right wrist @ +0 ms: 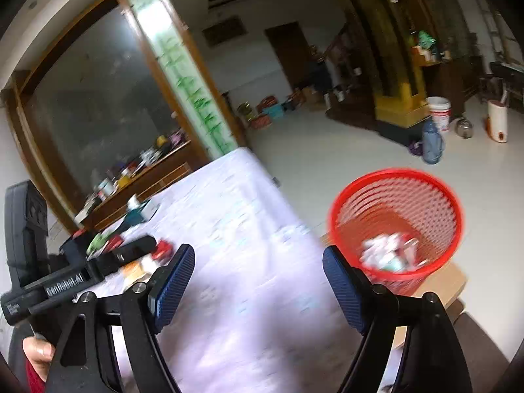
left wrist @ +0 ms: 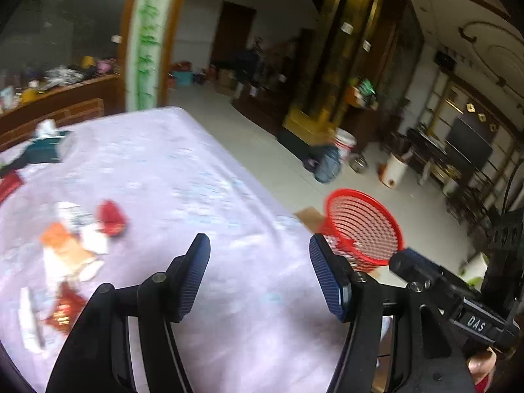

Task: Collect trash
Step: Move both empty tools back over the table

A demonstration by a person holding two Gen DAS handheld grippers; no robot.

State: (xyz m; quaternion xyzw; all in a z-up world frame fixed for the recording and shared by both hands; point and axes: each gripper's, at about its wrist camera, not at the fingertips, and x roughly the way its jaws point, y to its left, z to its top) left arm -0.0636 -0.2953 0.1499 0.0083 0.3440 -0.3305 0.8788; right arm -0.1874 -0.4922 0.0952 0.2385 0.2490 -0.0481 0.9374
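The table [left wrist: 203,177], under its pale lilac cloth, fills my view, and the red mesh basket [right wrist: 396,219] stands on the floor off its right edge, set low, I judge, so scraps drop straight in; some already lie inside. Loose wrappers [left wrist: 75,245] wait at the table's left, and my left gripper [left wrist: 260,273] and right gripper [right wrist: 258,286] hover over the cloth, fingers spread wide, holding nothing.

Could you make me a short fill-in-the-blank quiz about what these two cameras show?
1. The mesh wastebasket beside the table is coloured ____.
2. Both the left gripper and the right gripper are ____, holding nothing.
3. Scraps of trash lie on the table; other scraps already lie inside the ____.

Missing words: red; open; wastebasket
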